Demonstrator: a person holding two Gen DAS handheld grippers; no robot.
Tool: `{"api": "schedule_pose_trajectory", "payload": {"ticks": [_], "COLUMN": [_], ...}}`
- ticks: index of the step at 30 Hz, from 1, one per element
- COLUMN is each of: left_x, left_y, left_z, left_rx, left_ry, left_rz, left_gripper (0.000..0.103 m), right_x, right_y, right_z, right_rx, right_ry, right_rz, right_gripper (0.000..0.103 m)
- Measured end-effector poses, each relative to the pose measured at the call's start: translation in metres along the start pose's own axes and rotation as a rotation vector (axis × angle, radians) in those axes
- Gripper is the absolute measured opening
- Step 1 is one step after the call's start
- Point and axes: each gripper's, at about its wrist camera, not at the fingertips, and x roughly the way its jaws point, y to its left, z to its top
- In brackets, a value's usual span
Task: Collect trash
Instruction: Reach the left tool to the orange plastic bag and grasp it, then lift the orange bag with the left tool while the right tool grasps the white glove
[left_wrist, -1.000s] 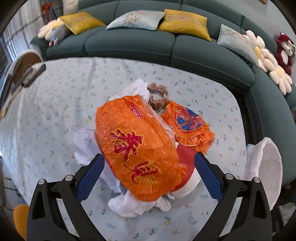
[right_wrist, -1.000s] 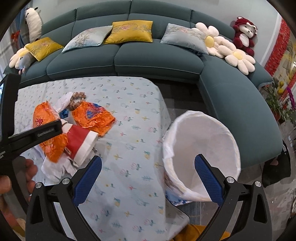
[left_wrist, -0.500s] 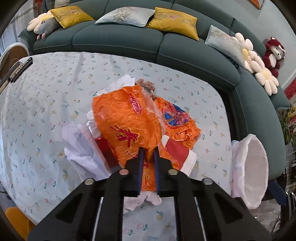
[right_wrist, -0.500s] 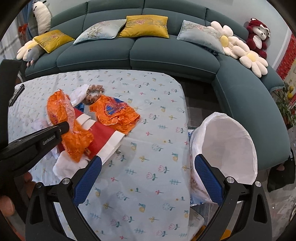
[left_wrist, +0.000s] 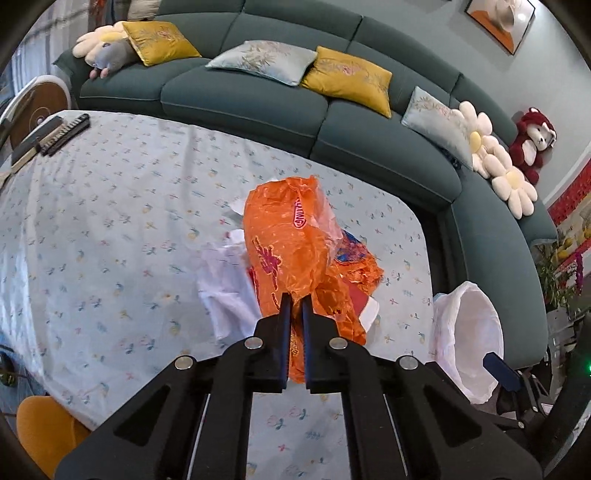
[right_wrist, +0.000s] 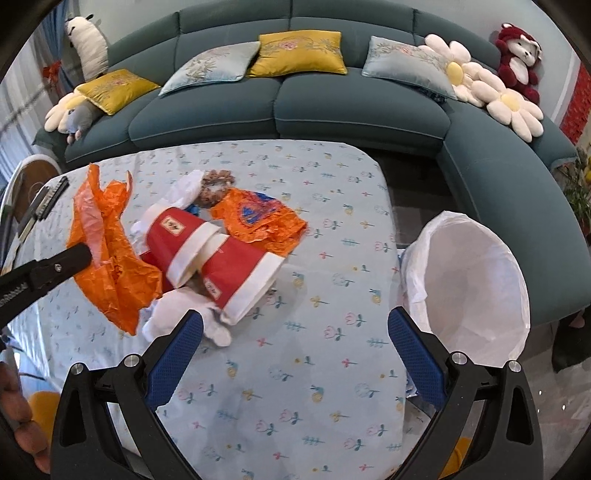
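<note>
My left gripper (left_wrist: 294, 301) is shut on a crumpled orange plastic wrapper (left_wrist: 288, 251) and holds it lifted above the table; it shows at the left of the right wrist view (right_wrist: 107, 254). On the floral tablecloth (right_wrist: 295, 369) lie two red-and-white paper cups (right_wrist: 221, 266), a second orange wrapper (right_wrist: 258, 218), white tissues (right_wrist: 177, 314) and a brown scrap (right_wrist: 214, 184). A bin lined with a white bag (right_wrist: 469, 280) stands past the table's right edge. My right gripper (right_wrist: 295, 332) is open and empty above the table's front.
A teal sofa (right_wrist: 332, 103) with cushions and plush toys curves behind and to the right of the table. A dark comb-like object (left_wrist: 62, 133) lies at the table's far left. An orange stool (left_wrist: 44, 428) sits below the left front.
My left gripper shut on the orange wrapper and raised it off the pile. The right gripper moved closer to the table, still open.
</note>
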Motion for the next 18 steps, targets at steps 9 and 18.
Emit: {"api": "schedule_pose_trajectory", "payload": {"ticks": [9, 18], "left_x": [-0.026, -0.025], "left_y": [0.037, 0.072], "left_z": [0.0, -0.002], "left_rx": [-0.024, -0.048], "left_ry": [-0.05, -0.046], "left_rz": [0.067, 0.088], "left_gripper": [0.005, 0.005], "right_x": [0.003, 0.038], "right_y": [0.033, 0.079], "right_z": [-0.011, -0.022], "right_rx": [-0.057, -0.088], "right_ry": [0.018, 0.102], "right_rz": [0.039, 0.119], "right_gripper": [0.089, 0.071]}}
